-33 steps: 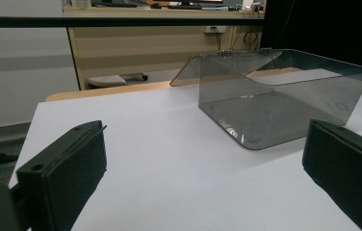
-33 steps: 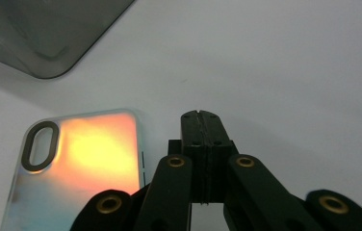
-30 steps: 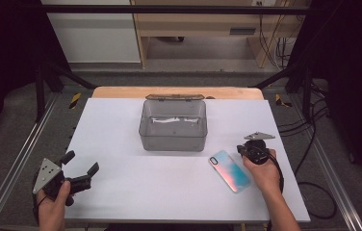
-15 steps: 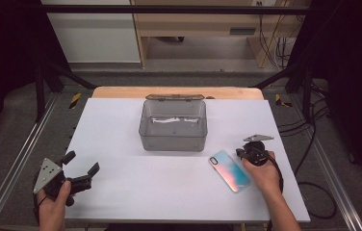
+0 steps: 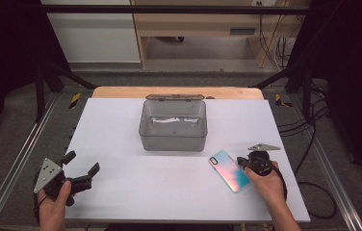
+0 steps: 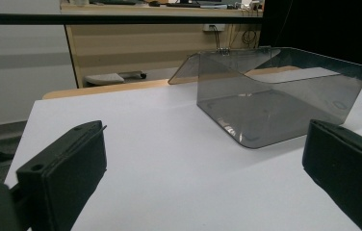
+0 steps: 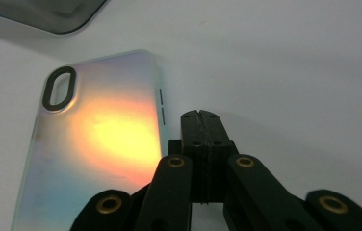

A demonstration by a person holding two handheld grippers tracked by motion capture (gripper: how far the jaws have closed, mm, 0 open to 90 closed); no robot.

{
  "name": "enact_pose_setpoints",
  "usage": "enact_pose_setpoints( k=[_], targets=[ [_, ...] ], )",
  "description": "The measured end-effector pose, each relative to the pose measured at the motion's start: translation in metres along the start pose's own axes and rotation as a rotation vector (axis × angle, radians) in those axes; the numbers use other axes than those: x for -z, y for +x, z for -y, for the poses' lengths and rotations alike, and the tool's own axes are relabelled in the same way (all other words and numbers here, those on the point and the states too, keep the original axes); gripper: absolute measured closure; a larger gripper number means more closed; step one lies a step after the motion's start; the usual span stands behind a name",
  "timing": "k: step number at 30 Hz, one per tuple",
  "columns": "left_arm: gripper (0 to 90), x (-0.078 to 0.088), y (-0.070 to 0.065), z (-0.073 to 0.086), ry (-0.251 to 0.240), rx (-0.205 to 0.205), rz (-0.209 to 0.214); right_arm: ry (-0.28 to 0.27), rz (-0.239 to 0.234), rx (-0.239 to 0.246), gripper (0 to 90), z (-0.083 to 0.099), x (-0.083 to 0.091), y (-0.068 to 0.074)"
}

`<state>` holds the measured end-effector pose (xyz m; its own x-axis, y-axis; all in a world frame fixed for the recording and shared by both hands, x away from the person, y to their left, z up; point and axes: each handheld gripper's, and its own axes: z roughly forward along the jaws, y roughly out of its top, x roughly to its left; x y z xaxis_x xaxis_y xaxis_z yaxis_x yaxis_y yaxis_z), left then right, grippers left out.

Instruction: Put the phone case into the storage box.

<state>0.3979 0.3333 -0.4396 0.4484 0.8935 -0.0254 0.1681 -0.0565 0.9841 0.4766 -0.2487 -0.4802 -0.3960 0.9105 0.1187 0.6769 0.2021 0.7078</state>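
Right gripper (image 7: pixel 201 113): jaws pressed together, holding nothing, tips just beside the case's long edge.
Phone case: iridescent, rounded plastic phone case (image 5: pixel 230 170) lying flat on the white table (image 5: pixel 121 125) (oval camera cut-out visible).
Left gripper (image 5: pixel 79 169): jaws spread wide, empty, near the table's front-left corner.
Box: smoky transparent plastic box (image 5: pixel 173 125), lid open, mid-table.

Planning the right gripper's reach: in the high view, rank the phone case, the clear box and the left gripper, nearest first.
1. Phone case, just left of the right gripper.
2. Clear box, mid-table, farther back.
3. Left gripper, at the table's left edge.
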Motion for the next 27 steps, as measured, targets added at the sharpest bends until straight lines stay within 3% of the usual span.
enact_pose_setpoints(
  k=[8, 11, 14, 15, 17, 19, 21, 23, 26, 27],
  targets=[
    [1.7, 0.001, 0.000, 0.000, 0.001, 0.000, -0.004, 0.022, -0.020, 0.034, 90.0, 0.001, -0.001, 0.025],
    [1.8, 0.000, 0.000, 0.000, 0.003, 0.001, -0.001, 0.036, -0.043, 0.076, 90.0, 0.003, -0.002, 0.050],
    [1.8, 0.000, -0.001, 0.000, 0.003, -0.004, 0.001, 0.035, -0.052, 0.097, 90.0, 0.002, -0.005, 0.060],
    [1.7, 0.000, -0.002, 0.000, 0.004, -0.005, 0.003, 0.042, -0.065, 0.120, 90.0, 0.000, -0.008, 0.072],
    [1.7, 0.000, -0.002, 0.000, 0.003, -0.005, 0.003, 0.046, -0.075, 0.124, 90.0, -0.001, -0.010, 0.078],
    [1.7, 0.001, -0.001, 0.000, 0.002, -0.006, 0.001, 0.049, -0.087, 0.170, 90.0, -0.004, -0.016, 0.096],
    [1.7, 0.001, 0.000, 0.000, 0.001, -0.003, 0.001, 0.050, -0.093, 0.186, 90.0, -0.005, -0.018, 0.105],
    [1.7, 0.001, 0.000, 0.000, 0.001, -0.004, 0.001, 0.049, -0.079, 0.208, 90.0, -0.007, -0.019, 0.107],
    [1.8, 0.002, 0.000, 0.000, -0.001, -0.003, 0.001, 0.038, -0.060, 0.188, 88.9, -0.006, -0.017, 0.107],
    [1.7, 0.002, 0.000, 0.000, -0.002, -0.002, 0.000, 0.011, -0.035, 0.184, 83.7, -0.005, -0.011, 0.108]
  ],
)
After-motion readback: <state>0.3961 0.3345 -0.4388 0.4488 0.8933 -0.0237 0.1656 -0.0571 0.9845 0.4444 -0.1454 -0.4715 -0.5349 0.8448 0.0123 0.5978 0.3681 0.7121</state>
